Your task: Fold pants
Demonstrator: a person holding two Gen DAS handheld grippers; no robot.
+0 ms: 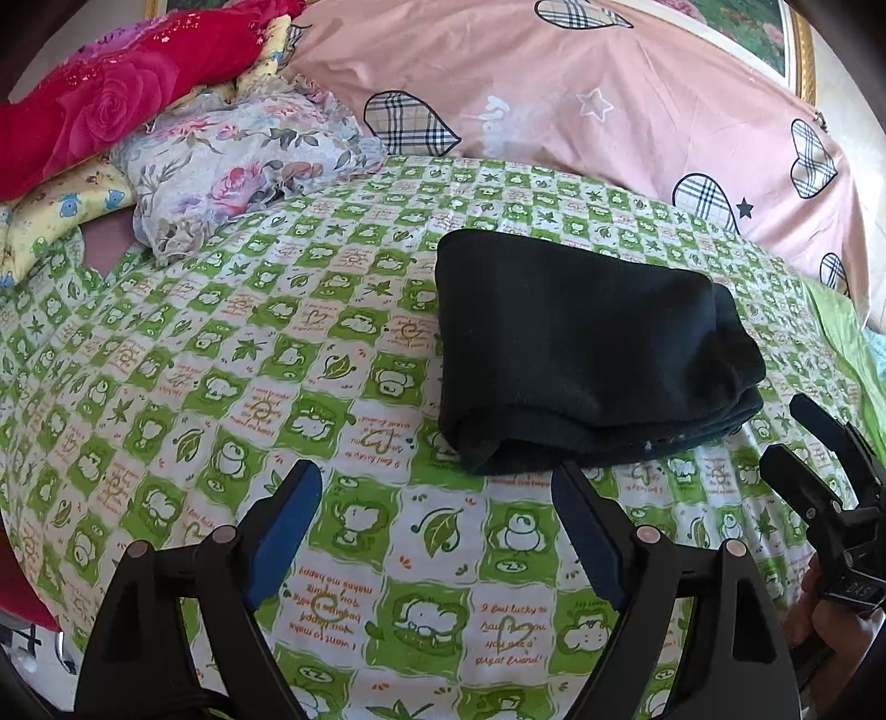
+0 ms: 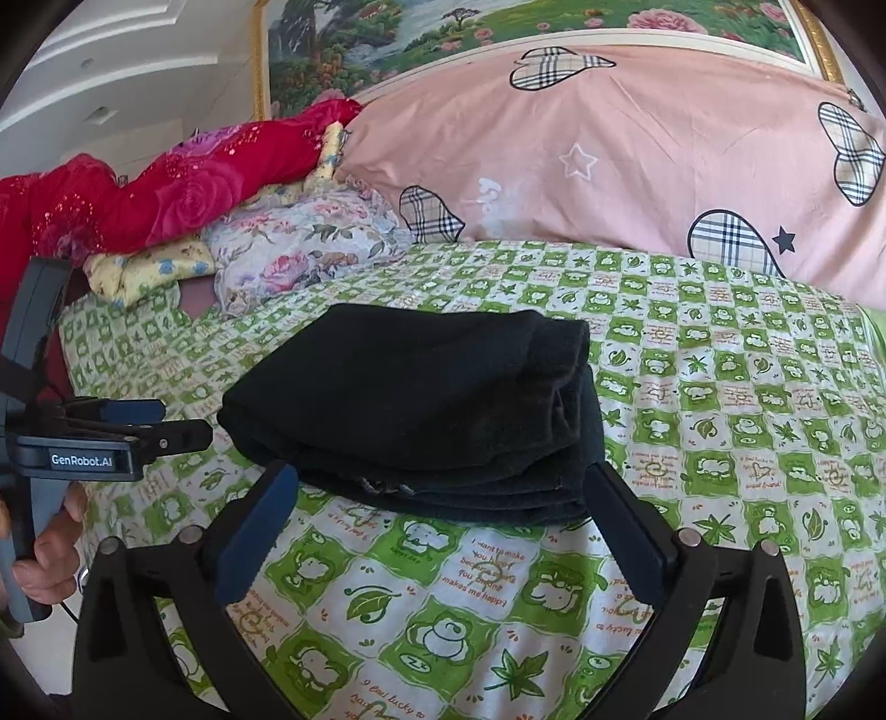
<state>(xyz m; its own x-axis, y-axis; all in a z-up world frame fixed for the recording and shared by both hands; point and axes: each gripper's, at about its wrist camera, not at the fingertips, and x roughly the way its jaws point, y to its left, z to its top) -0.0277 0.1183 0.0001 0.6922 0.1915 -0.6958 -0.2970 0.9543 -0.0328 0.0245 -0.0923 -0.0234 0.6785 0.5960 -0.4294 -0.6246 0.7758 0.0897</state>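
Observation:
The black pants (image 1: pixel 581 343) lie folded into a thick stack on the green-and-white checked sheet (image 1: pixel 221 354). My left gripper (image 1: pixel 434 476) hovers just in front of the stack's near left corner, jaws wide open with only sheet between them. In the right wrist view the folded pants (image 2: pixel 410 399) fill the middle. My right gripper (image 2: pixel 441 476) is open, its fingers flanking the stack's near edge without pressing on it. Each gripper shows in the other's view: the right gripper (image 1: pixel 783 432) at the right edge, the left gripper (image 2: pixel 185 422) at the left, held by a hand (image 2: pixel 50 543).
A large pink duvet (image 1: pixel 609 111) with plaid hearts lies behind the pants. Floral, yellow and red bedding (image 1: pixel 238 160) is piled at the back left. A framed landscape picture (image 2: pixel 498 22) hangs behind the bed. The sheet reaches toward me.

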